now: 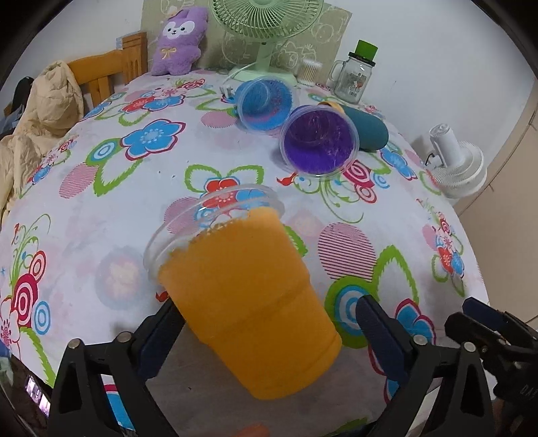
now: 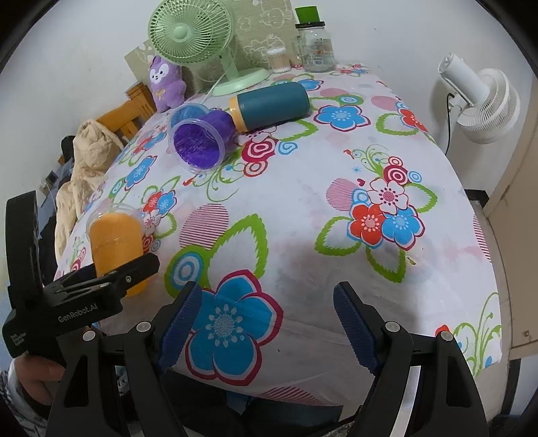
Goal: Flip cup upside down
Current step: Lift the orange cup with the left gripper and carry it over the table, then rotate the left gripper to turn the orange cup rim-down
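An orange plastic cup (image 1: 248, 302) with a clear rim lies tilted between the fingers of my left gripper (image 1: 269, 322), base toward the camera and mouth pointing away. The left finger touches its side; a gap shows at the right finger, so the jaws stand open around it. In the right wrist view the orange cup (image 2: 116, 242) stands near the table's left edge with the left gripper (image 2: 111, 279) around its lower part. My right gripper (image 2: 265, 322) is open and empty above the front of the floral tablecloth (image 2: 302, 208).
A purple cup (image 1: 319, 139) and a blue cup (image 1: 264, 102) lie on their sides at the back, beside a teal bottle (image 1: 368, 129). A green fan (image 1: 265, 27), glass jar (image 1: 353, 79), and purple plush (image 1: 178, 40) stand behind. A white fan (image 1: 454, 161) is off the right edge.
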`<state>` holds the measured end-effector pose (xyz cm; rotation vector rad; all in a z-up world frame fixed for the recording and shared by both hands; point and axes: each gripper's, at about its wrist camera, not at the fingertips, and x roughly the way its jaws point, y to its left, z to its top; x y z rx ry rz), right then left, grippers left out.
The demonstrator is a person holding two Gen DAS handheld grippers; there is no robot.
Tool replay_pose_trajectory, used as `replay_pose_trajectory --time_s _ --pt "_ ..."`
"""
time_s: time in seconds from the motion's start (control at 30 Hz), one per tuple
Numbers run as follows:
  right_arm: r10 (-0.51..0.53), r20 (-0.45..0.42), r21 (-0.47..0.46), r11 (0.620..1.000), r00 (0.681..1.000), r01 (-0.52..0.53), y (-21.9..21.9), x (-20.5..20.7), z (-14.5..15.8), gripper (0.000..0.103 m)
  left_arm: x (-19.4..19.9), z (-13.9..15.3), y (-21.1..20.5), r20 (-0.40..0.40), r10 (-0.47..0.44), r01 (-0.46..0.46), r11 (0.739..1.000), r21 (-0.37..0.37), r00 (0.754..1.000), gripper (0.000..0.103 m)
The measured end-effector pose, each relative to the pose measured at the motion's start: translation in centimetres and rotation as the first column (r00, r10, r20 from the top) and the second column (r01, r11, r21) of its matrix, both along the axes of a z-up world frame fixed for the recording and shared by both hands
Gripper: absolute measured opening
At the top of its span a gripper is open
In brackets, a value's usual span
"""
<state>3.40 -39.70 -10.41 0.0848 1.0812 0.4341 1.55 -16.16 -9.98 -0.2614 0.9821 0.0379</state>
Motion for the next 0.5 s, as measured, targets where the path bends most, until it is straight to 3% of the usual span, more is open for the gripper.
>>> replay_pose_trajectory --time_s 0.2,0.37,0.5 --pt "-0.004 -0.008 0.001 1.000 1.000 0.004 0.0 0.3 -0.3 0.083 -0.7 0.0 0.2 0.001 -0.018 0.017 1.000 0.013 1.000 0.070" --pt "-0.005 -0.018 0.002 1.000 1.000 0.005 0.3 0.5 -0.5 0.083 -0.7 0.2 0.1 -0.009 -0.048 0.048 0.998 0.028 0.999 0.059" --pt "0.001 -0.018 -0.003 1.000 1.000 -0.001 0.7 0.4 -0.5 0.083 -1.0 1.0 0.1 0.008 -0.060 0.060 0.998 0.037 0.998 0.057"
